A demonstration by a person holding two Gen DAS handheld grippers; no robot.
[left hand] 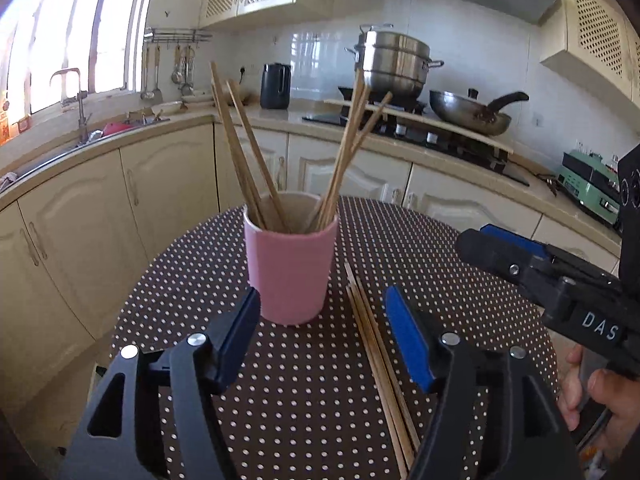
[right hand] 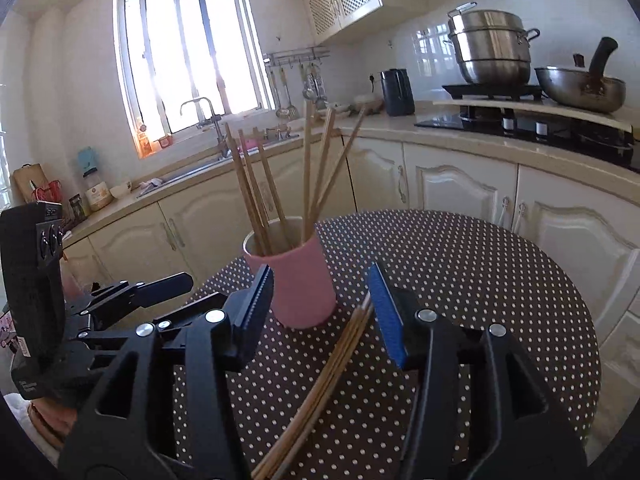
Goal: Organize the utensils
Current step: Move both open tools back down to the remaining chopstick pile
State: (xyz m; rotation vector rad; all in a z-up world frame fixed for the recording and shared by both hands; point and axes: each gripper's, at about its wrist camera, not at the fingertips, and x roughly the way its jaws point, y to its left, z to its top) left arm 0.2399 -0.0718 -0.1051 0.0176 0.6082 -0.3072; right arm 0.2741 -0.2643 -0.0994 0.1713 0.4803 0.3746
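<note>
Tongs of both hands, left tongs (left hand: 322, 322) and right tongs (right hand: 320, 300), gape empty over loose chopsticks (left hand: 378, 360) lying lengthwise beside the pink cup (left hand: 290, 264), seemingly nearer the right

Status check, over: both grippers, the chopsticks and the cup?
Left gripper open, empty. Right gripper open, empty. Pink cup upright on dotted table, several chopsticks inside; loose bundle flat beside it. Nothing blocking.
</note>
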